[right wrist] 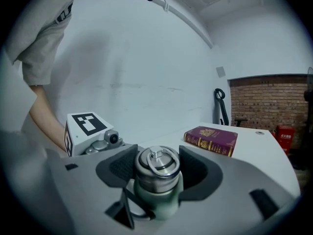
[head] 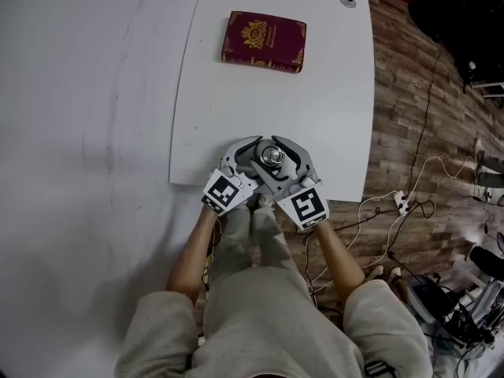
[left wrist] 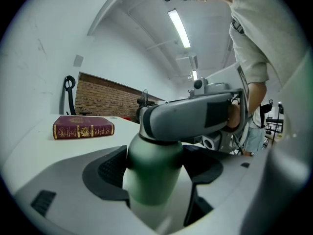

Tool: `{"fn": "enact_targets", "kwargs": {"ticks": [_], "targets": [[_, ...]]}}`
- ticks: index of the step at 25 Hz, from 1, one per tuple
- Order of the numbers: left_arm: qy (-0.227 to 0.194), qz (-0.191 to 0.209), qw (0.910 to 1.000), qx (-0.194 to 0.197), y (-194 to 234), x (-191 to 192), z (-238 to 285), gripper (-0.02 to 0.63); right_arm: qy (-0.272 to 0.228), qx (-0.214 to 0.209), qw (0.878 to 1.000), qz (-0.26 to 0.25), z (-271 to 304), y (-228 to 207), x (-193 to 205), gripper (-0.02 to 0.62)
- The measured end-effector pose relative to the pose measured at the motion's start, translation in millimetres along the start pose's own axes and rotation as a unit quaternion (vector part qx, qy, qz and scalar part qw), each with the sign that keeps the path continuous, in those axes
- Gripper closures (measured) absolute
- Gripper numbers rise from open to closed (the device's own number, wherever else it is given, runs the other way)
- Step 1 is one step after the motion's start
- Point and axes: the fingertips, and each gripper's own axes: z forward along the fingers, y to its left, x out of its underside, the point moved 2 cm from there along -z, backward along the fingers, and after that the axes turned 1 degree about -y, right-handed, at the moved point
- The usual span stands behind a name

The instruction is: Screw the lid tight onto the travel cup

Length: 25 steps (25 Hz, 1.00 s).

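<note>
The green travel cup (head: 272, 156) stands upright at the near edge of the white table (head: 331, 93). My left gripper (head: 250, 162) is shut on its green body (left wrist: 149, 160), with a dark pad pressing on each side. My right gripper (head: 285, 157) comes in from the right and is shut on the silver lid (right wrist: 156, 166), which has a ring handle on top. In the left gripper view my left gripper (left wrist: 155, 180) shows low, and the right gripper's grey finger (left wrist: 190, 121) hides the lid. In the right gripper view my right gripper (right wrist: 156, 174) sits round the lid.
A maroon book (head: 264, 41) lies flat at the far side of the table. A round grey cap (head: 347, 1) sits at the far right corner. White cables (head: 394, 203) trail over the wooden floor to the right. The person's legs (head: 252, 274) are just under the near edge.
</note>
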Motion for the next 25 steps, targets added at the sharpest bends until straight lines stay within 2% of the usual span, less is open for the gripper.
{"fn": "enact_targets", "kwargs": {"ticks": [6,14,16,18,20,25], "targets": [[0.000,-0.001,1.0000,-0.001,0.0,-1.4,0.5,0.262,-0.007,0.056,0.998,0.018,-0.9,-2.9,-1.5,0.334],[-0.003,-0.001,1.0000,-0.001,-0.3,-0.1,0.1,0.262,-0.015,0.092,0.995,0.030,-1.6,-3.3,0.2,0.334],[-0.003,-0.002,1.0000,-0.001,-0.6,-0.7,0.1,0.262,-0.011,0.078,0.997,0.026,-1.5,-1.4,0.2,0.334],[-0.004,-0.002,1.0000,-0.001,-1.0,-1.4,-0.3,0.262,-0.007,0.047,0.999,0.024,-0.8,2.8,0.7,0.253],[-0.005,-0.002,1.0000,-0.001,-0.6,-1.6,-0.6,0.262,-0.005,0.023,1.000,0.021,-0.7,4.5,1.9,0.250],[-0.006,-0.002,1.0000,-0.001,-1.0,-0.6,-1.0,0.262,0.017,-0.041,0.999,-0.028,-4.1,4.1,2.6,0.258]]}}
